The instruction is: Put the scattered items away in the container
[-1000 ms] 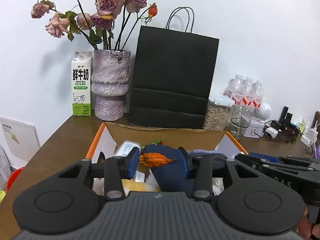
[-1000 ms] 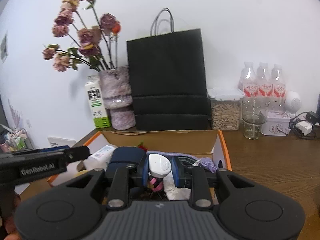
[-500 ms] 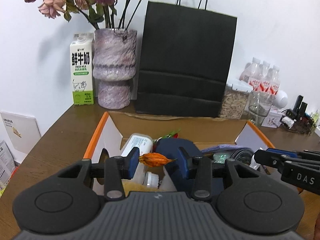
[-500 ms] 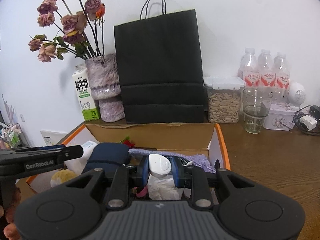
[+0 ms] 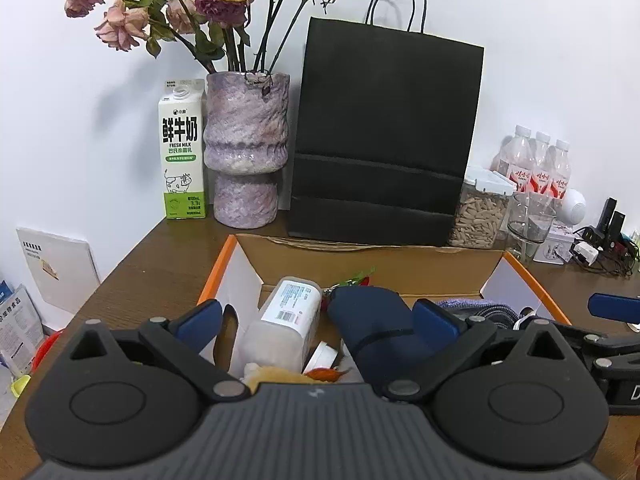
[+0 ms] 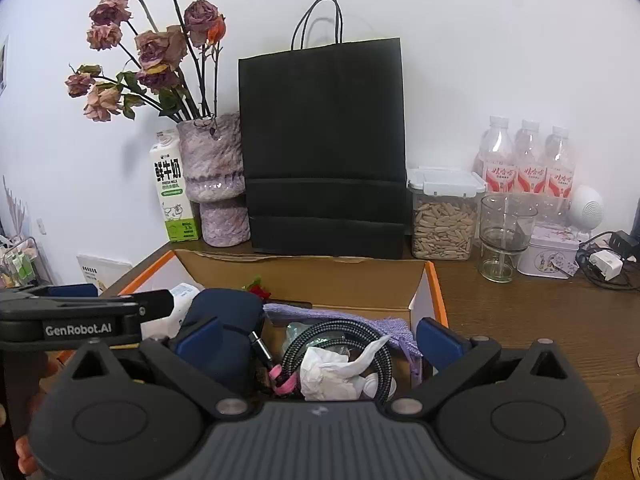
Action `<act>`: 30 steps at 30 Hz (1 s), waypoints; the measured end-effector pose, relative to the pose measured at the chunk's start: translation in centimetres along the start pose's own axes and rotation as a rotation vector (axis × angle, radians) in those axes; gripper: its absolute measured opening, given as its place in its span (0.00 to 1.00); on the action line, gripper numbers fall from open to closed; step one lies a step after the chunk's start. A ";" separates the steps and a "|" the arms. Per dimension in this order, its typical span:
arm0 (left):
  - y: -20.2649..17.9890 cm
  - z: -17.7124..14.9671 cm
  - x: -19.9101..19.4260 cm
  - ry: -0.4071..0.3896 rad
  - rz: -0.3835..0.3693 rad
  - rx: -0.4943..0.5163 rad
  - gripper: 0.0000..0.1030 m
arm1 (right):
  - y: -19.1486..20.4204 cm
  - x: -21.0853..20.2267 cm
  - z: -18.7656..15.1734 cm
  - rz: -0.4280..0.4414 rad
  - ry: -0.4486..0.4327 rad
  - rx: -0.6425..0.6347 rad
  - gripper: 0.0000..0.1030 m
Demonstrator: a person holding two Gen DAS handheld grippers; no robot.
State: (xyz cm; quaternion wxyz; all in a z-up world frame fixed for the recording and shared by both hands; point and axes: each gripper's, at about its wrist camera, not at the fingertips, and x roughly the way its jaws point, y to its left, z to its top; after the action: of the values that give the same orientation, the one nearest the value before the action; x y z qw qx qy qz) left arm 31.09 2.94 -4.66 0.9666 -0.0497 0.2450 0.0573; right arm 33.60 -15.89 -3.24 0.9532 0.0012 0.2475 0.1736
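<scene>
1. The left gripper (image 5: 318,322) hung with its blue-padded jaws spread wide and nothing between them, directly above the orange-edged cardboard box (image 5: 368,266).
2. Just below and ahead of its fingers lay a small orange dried pod (image 5: 325,374), resting in the box beside a white plastic bottle with a barcode label (image 5: 286,322) whose long axis ran away from the gripper.
3. The right gripper (image 6: 318,338) was likewise spread apart and empty, poised over the box's other half.
4. Beneath it sat crumpled white tissue (image 6: 340,372) and a coiled black braided cable (image 6: 320,338).
5. Both tools stood equally near the box; any remaining stray item lay outside these views, so the next reach probably led away from it.
</scene>
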 end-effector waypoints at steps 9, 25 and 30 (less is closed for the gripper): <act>-0.2 0.1 -0.3 0.007 -0.012 0.003 1.00 | 0.2 -0.4 0.0 -0.011 0.001 -0.017 1.00; -1.1 -1.1 -3.8 0.002 -0.050 0.021 1.00 | 0.8 -3.5 -0.8 0.020 -0.001 -0.010 1.00; -1.1 -2.2 -6.0 -0.002 -0.042 0.029 1.00 | 1.4 -5.6 -1.9 0.015 0.002 -0.015 1.00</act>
State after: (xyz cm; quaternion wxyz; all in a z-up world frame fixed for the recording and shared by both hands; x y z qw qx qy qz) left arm 24.98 1.04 -3.59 0.9684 -0.0407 0.2436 0.0334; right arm 27.64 -16.57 -2.09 0.9516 -0.0044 0.2474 0.1824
